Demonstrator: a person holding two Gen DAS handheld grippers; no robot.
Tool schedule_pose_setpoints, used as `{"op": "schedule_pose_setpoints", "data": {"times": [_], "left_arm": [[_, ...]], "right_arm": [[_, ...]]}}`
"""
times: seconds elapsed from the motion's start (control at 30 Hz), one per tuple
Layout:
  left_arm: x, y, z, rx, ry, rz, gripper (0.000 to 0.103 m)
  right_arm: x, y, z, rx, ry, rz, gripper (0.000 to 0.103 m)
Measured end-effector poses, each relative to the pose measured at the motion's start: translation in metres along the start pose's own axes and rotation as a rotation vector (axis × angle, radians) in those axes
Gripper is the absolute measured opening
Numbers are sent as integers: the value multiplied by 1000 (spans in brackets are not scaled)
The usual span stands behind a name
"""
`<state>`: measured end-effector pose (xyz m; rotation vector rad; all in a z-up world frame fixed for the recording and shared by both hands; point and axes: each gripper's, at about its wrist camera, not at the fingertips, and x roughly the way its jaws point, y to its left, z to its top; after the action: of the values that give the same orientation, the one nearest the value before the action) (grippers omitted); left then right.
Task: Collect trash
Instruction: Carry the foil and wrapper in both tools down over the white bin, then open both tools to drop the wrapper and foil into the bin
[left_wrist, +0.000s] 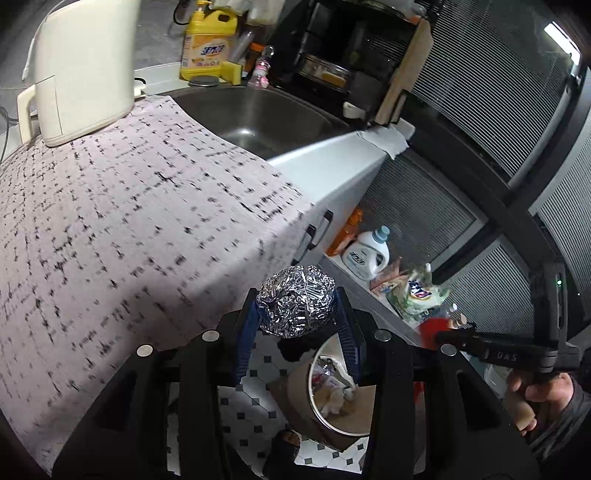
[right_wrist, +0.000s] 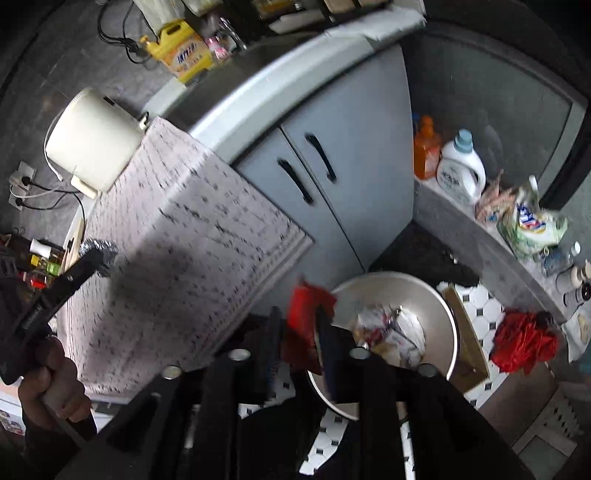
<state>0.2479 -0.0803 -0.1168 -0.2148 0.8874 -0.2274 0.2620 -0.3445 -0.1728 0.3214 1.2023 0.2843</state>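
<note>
Right wrist view: right gripper (right_wrist: 301, 325) clamped on red wrapper (right_wrist: 308, 317), just short of the bin (right_wrist: 452, 332) rim at 3 o'clock. Carry fully over the opening before releasing. Left gripper (left_wrist: 297, 306) closed around foil ball (left_wrist: 295, 301), above the tablecloth (left_wrist: 129, 221) edge; bin at 5 o'clock.

There was one foil ball (left_wrist: 295, 301), one red wrapper (right_wrist: 306, 325) and one round bin (right_wrist: 432, 295) in the lower middle of the frames. At the right stood two detergent bottles, one white (right_wrist: 461, 168) and one orange (right_wrist: 426, 147). One cream kettle (left_wrist: 81, 66) and one yellow jug (left_wrist: 208, 40) were at the upper left.
</note>
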Motion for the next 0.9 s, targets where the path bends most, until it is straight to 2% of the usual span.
{"op": "schedule_pose_setpoints", "data": {"times": [0.07,0.27,0.33,0.4,0.77,0.83,0.87,0.9], "left_arm": [[3,-10,-7,6,1,-3,40],[13,-36,-26,14,42,-20,40],[18,-47,-28,37,59,-29,40],[26,-57,-29,58,75,-43,41],[72,-123,-34,168,189,-148,43],[80,-132,-34,177,208,-162,51],[82,-136,-33,173,215,-173,63],[84,-138,-33,168,216,-185,71]], "right_arm": [[-1,-9,-6,-2,-10,3,55],[-9,-37,-17,31,-32,-15,56],[-20,-45,-19,40,-52,-11,58],[-32,-54,-21,45,-79,-29,64],[-80,-114,-45,187,-164,-90,67],[-89,-123,-50,210,-183,-102,67],[-92,-127,-52,219,-190,-106,68],[-97,-132,-55,231,-199,-111,68]]}}
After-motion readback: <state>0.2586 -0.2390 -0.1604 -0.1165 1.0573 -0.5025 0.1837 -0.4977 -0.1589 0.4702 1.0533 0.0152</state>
